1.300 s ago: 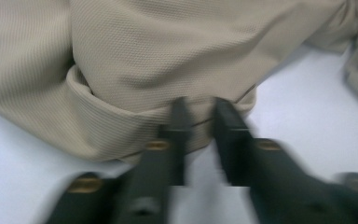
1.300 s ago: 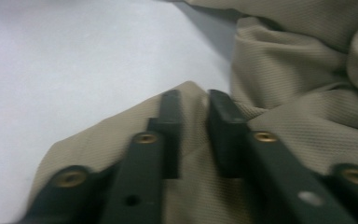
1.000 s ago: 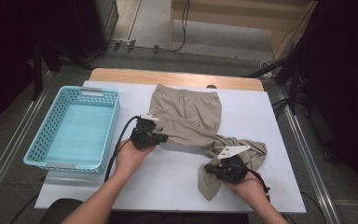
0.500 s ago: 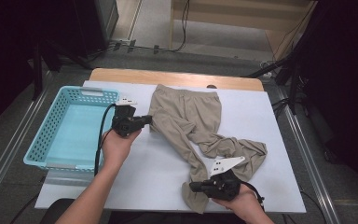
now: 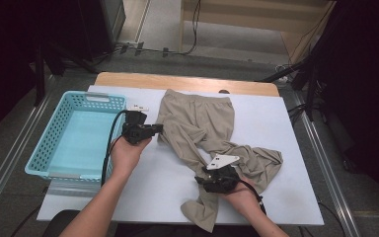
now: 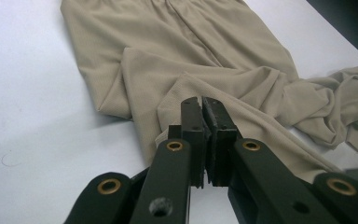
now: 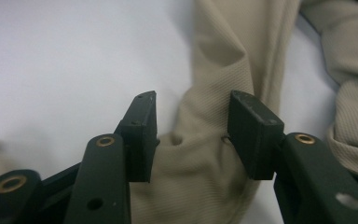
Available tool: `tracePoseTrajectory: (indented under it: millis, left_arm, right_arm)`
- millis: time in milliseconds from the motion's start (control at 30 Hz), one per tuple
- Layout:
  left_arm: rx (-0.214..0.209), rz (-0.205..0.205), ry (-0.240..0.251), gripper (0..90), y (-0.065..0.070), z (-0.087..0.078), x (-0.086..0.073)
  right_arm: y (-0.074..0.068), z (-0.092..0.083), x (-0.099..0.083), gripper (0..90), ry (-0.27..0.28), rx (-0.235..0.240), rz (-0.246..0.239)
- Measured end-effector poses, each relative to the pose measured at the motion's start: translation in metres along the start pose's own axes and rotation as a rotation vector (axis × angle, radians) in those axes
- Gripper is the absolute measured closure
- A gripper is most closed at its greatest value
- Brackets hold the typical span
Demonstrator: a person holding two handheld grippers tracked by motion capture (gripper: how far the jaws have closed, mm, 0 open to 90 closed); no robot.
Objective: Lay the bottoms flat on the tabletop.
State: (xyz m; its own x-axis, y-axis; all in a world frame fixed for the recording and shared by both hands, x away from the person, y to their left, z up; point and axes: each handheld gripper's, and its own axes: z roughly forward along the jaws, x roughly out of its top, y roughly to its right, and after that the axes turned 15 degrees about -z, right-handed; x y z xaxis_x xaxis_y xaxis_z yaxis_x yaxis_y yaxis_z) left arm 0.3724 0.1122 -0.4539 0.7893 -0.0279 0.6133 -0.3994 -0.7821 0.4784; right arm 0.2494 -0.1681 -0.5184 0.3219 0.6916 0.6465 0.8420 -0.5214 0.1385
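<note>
Trouser hem nearest the person runs off the front edge of the worktop (image 5: 276, 128), its tip cut off at the bottom of the high view. Right gripper (image 5: 201, 181) sits over that lower leg of the beige trousers (image 5: 197, 123); the hand under it is partly covered by the gripper body and grey plate. Right gripper view: jaws have just been opening and stand apart, a fold of the leg fabric lying between them, pads (image 7: 142, 126) not pressing on it. Whether fabric still brushes the inner pad faces is hard to make out.

Left gripper (image 5: 159, 128) is held farther back, just beside the left edge of the trousers, near the hip. Left gripper view: jaws closed together with nothing between them, tips (image 6: 204, 109) hovering above the cloth; contact with the fabric cannot be told.

Trousers lie flat mid-worktop, waistband toward the far edge, one leg bunched in a crumpled heap at the right.

Turquoise basket (image 5: 44, 143) stands on the left of the worktop, apart from the trousers
</note>
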Motion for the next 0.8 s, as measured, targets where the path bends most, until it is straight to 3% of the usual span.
tracePoseTrajectory:
  millis: [67, 133, 167, 267, 367, 467, 533, 600, 700, 800]
  left_arm:
    - [0.0, 0.0, 0.0, 88.0, -0.001, -0.001, 0.0]
    - [0.0, -0.003, 0.008, 88.0, -0.001, -0.002, 0.001]
    - [-0.002, -0.004, 0.014, 88.1, -0.001, -0.004, 0.002]
    - [-0.002, 0.009, 0.046, 88.1, 0.002, -0.011, 0.005]
    - [0.016, 0.02, 0.062, 88.1, 0.002, -0.015, 0.008]
    - [0.019, 0.02, 0.056, 88.1, 0.0, -0.012, 0.011]
    - [0.026, 0.028, 0.037, 88.1, 0.001, -0.006, 0.011]
    - [0.033, 0.038, 0.023, 88.1, 0.002, -0.001, 0.01]
    - [0.036, 0.038, 0.005, 88.0, 0.002, 0.002, 0.009]
    - [0.036, 0.033, -0.002, 87.4, 0.001, 0.003, 0.008]
  right_arm:
    - [0.001, 0.002, -0.001, 68.8, 0.023, -0.042, -0.007]
    - [0.005, -0.002, 0.002, 82.8, 0.002, 0.01, 0.048]
    - [0.006, -0.005, 0.004, 84.2, 0.002, 0.041, 0.074]
    - [0.004, -0.023, 0.01, 84.8, 0.078, 0.128, 0.101]
    - [0.003, -0.043, 0.015, 84.8, 0.146, 0.195, 0.102]
    - [0.007, -0.06, 0.011, 84.6, 0.18, 0.162, 0.105]
    - [0.015, -0.063, 0.004, 84.4, 0.158, 0.087, 0.114]
    - [0.027, -0.061, -0.004, 83.1, 0.139, 0.053, 0.153]
    - [0.037, -0.056, -0.009, 70.9, 0.104, -0.03, 0.167]
    - [0.037, -0.056, -0.008, 68.2, 0.134, -0.022, 0.159]
